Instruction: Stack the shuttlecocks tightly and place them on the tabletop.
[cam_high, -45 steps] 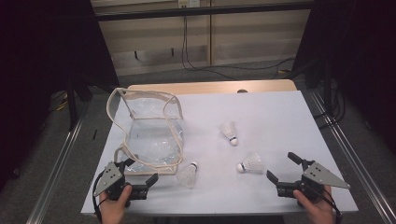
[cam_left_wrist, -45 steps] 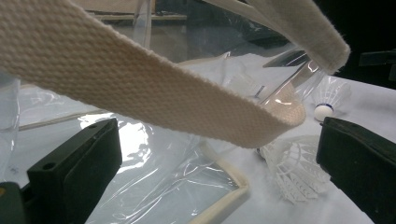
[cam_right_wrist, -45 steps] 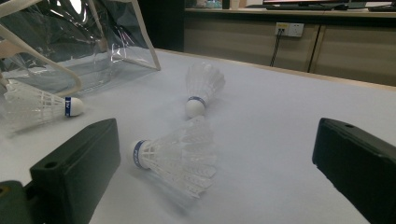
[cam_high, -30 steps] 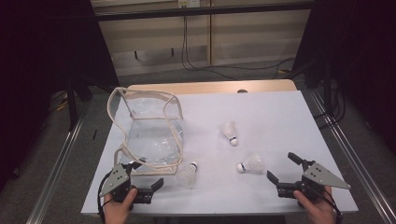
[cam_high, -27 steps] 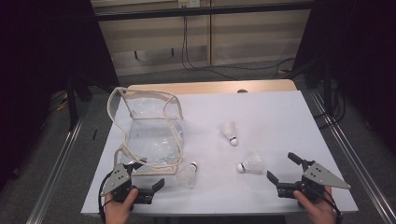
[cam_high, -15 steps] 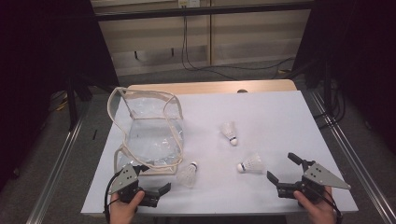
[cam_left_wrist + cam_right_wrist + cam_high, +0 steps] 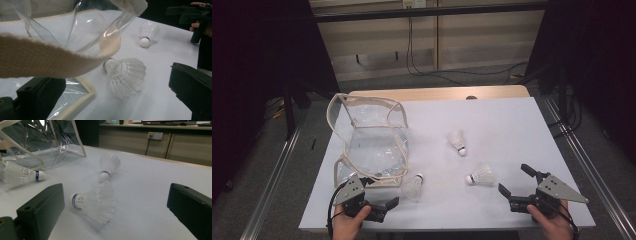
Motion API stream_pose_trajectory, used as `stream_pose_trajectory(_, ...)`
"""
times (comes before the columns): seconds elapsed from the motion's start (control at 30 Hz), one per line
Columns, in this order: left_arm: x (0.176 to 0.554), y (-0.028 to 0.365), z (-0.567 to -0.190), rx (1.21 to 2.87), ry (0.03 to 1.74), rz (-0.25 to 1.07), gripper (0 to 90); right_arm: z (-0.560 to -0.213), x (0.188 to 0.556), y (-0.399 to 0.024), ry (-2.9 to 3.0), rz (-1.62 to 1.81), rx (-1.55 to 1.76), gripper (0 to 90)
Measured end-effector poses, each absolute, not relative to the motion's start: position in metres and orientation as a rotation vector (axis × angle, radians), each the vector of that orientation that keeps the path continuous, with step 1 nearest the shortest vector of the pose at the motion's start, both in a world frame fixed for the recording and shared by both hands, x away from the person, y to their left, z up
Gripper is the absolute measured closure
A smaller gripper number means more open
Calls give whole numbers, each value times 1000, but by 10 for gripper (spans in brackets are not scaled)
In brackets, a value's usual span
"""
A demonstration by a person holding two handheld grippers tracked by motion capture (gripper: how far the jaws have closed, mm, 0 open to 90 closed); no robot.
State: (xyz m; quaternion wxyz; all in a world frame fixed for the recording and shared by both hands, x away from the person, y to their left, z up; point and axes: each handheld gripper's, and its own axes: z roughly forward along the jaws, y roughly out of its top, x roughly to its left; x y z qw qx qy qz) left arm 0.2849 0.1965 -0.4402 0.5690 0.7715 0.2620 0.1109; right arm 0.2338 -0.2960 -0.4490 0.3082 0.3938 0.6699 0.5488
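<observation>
White sheeting covered the bench [image 7: 512, 130], with dark surroundings on both sides and pale wall panels beyond the far edge. A clear plastic bag [image 7: 372, 145] trimmed in cream webbing stood open toward the left edge, reaching almost to the near-left corner. Three shuttlecocks lay on the bench. The nearest shuttlecock [image 7: 414, 186] lay just beside the bag's near corner, cork pointing away from the person. The second shuttlecock [image 7: 481, 175] lay toward the near-right, cork pointing left, and the third shuttlecock [image 7: 457, 142] sat closer to the middle, well apart from the bag.

At the near edge, the left gripper [image 7: 379, 205] was held low by the bag's near corner, its jaws spread wide with nothing between them; in the left gripper view the nearest shuttlecock [image 7: 126, 76] lay ahead between the jaws, untouched, with the bag's strap [image 7: 50, 58] crossing close in front. Near the near-right corner, the right gripper [image 7: 518, 182] was likewise wide apart and empty, pointed at the second shuttlecock [image 7: 96, 203].
</observation>
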Motion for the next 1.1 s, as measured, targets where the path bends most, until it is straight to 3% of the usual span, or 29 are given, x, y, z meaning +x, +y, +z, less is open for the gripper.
stream_pose_trajectory(1.1, 288, 181, -443, 1865, 586, 162, 30, -448, 233, -295, 1770, 1451, 1037, 9)
